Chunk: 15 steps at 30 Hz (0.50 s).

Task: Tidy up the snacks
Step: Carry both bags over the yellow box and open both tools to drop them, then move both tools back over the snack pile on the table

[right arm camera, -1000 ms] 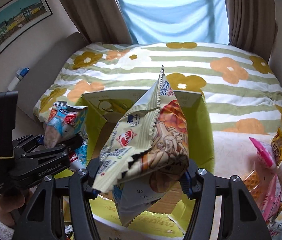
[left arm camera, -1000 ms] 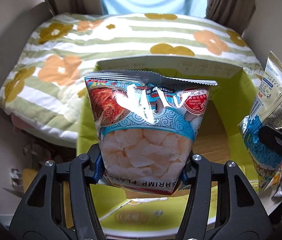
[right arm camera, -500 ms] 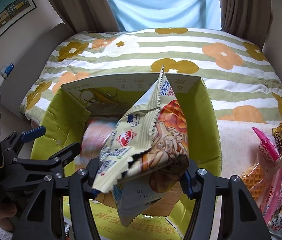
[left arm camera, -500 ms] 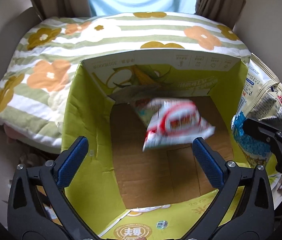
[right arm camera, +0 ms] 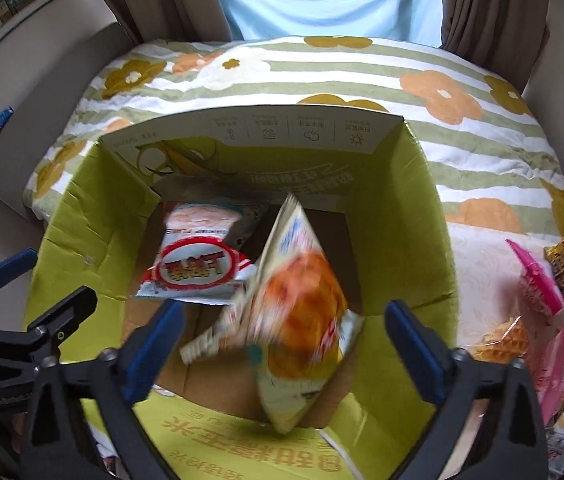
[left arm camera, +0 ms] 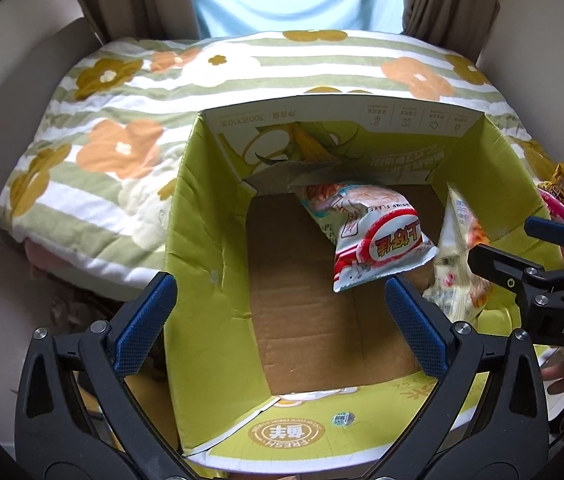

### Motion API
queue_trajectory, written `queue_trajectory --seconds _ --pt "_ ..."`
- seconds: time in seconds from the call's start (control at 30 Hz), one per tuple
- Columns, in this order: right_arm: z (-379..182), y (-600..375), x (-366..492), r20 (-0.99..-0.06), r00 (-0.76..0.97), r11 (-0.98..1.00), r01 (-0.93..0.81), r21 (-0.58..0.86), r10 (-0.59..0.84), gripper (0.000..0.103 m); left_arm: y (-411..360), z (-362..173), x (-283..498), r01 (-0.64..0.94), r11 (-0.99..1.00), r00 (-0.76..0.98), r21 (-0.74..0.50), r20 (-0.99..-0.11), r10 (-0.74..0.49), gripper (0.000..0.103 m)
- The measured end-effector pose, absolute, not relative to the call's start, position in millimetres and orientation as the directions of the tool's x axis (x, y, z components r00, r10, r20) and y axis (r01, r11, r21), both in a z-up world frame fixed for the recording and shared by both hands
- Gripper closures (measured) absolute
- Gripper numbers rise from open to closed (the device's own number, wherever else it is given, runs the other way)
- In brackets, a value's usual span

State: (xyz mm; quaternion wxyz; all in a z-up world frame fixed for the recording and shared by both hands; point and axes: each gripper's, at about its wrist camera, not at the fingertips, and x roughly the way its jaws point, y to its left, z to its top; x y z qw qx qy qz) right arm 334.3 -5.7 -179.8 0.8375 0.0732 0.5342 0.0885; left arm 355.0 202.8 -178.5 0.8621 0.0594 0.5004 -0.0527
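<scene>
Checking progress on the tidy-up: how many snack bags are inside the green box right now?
2. The shrimp flakes bag leans at the far left of the green box; the cream and orange bag is blurred near the right side. Others may be hidden.

Both wrist cams look steeply down into the cardboard box [left arm camera: 202, 264] [right arm camera: 82, 240], close above its near rim. Left cam sits left of box centre, right cam right; shared: box interior, bed beyond.

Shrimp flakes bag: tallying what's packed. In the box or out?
In: the shrimp flakes bag lies inside the green cardboard box.
</scene>
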Motion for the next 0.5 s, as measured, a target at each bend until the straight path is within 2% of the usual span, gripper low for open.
queue_trajectory --seconds 0.13,0.5 --pt "-183 -10 328 -0.884 0.39 0.965 -0.053 0.258 0.258 0.001 204 -175 349 0.145 0.988 0.498 0.049 -0.866 -0.031 0.0" --pt "-159 -6 304 -0.881 0.403 0.969 -0.089 0.232 0.248 0.001 205 -159 323 0.142 0.989 0.527 0.048 -0.849 -0.035 0.0"
